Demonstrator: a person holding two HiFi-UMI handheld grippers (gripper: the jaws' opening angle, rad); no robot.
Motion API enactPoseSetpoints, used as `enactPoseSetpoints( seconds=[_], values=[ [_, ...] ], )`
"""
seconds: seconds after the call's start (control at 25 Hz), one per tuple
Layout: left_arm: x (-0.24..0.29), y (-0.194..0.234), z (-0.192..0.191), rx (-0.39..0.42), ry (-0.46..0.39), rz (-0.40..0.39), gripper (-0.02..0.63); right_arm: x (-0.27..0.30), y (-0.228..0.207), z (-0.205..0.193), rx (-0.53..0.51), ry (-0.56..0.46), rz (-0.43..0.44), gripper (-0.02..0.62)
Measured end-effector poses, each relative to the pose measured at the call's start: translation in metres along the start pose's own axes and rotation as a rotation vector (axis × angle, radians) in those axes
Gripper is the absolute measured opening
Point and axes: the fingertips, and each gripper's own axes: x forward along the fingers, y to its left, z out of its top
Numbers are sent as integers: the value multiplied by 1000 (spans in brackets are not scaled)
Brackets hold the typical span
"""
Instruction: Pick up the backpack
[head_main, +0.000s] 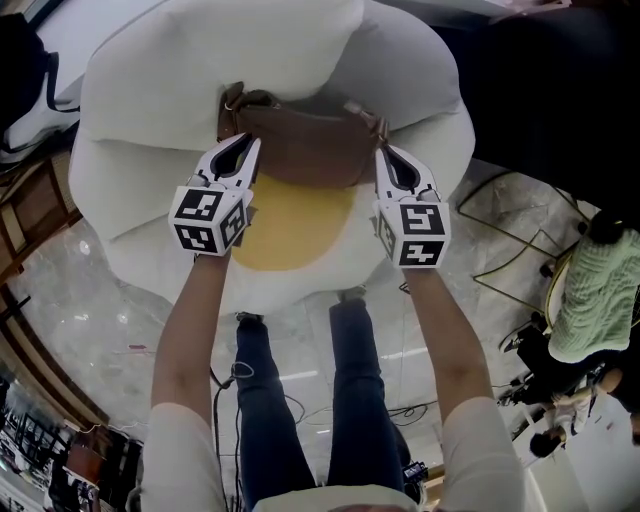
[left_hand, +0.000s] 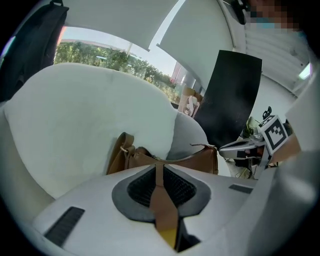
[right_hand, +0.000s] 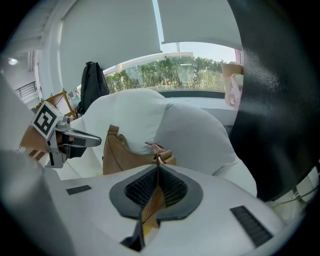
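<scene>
A brown leather bag (head_main: 305, 150) lies across the back of a big white cushioned seat (head_main: 150, 90), just above the seat's yellow centre (head_main: 295, 225). My left gripper (head_main: 248, 145) points at the bag's left end, where a strap ring sits, and its jaws are shut with nothing held. My right gripper (head_main: 384, 152) is shut too, with its tip at the bag's right end. In the left gripper view the bag (left_hand: 202, 157) shows just beyond the shut left gripper (left_hand: 158, 165). From the right gripper (right_hand: 158, 166), the bag (right_hand: 122, 155) lies close ahead and to the left.
A person in a green knit top (head_main: 600, 290) sits at the right by a wire-frame stand (head_main: 520, 240). Wooden furniture (head_main: 30, 200) stands at the left. Cables lie on the marble floor (head_main: 100, 320). A black panel (left_hand: 232, 95) rises behind the seat.
</scene>
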Motion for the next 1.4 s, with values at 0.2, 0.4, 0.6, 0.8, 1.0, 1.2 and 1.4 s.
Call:
enactPoseSetpoints(
  seconds=[0.2,0.4,0.6,0.8,1.0,1.2,1.4],
  values=[
    [3,9,-5,-4,11,27,42,-1,-4,2,10,-22,-4,34],
    [9,24,-8,-59,21,53,252,4,-7,3,43,-39,-7,276],
    [19,31,-9,-55,45,48,265,20,-9,-8,90,0,25,310],
    [35,38,-6,-84,63,29,268,36,-11,-18,137,33,52,318],
    [48,43,-15,-120,105,29,268,50,-2,-17,137,56,95,318],
    [50,42,-20,-82,138,42,265,54,4,-23,150,66,120,252],
    [45,33,-17,-27,120,13,158,47,3,-29,174,42,70,204]
  ],
)
